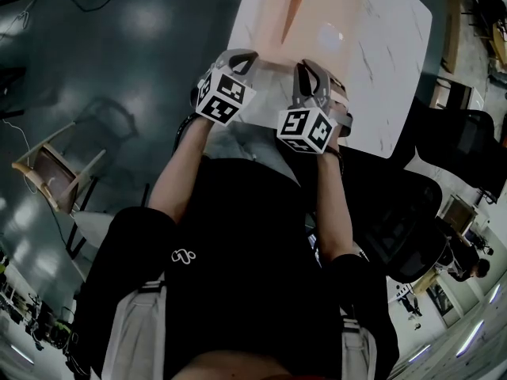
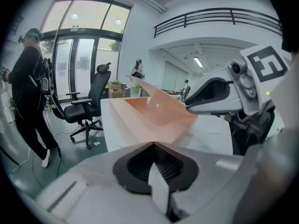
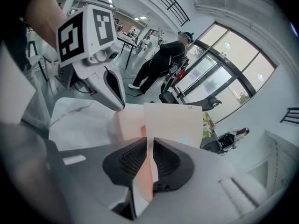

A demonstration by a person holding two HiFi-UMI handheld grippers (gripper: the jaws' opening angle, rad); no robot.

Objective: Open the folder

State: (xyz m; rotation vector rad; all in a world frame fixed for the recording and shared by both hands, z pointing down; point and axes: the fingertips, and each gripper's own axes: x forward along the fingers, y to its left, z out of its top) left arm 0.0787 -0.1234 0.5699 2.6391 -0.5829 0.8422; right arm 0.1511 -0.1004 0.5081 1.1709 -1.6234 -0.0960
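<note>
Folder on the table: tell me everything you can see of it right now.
The thin, translucent peach-orange plastic folder is partly open. Its lower cover lies flat on the white marble-look table. Its upper cover, marked with a small pale dot, rises at a slant, with its near edge pinched between the jaws of the right gripper. The left gripper is shut on a pale sliver, probably the lower cover's edge. Nothing else touches the folder.

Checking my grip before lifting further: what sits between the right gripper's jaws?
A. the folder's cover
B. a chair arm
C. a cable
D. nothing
A: in the right gripper view the right gripper is clamped on the folder's cover, whose pale sheet runs up between the jaws.
</note>
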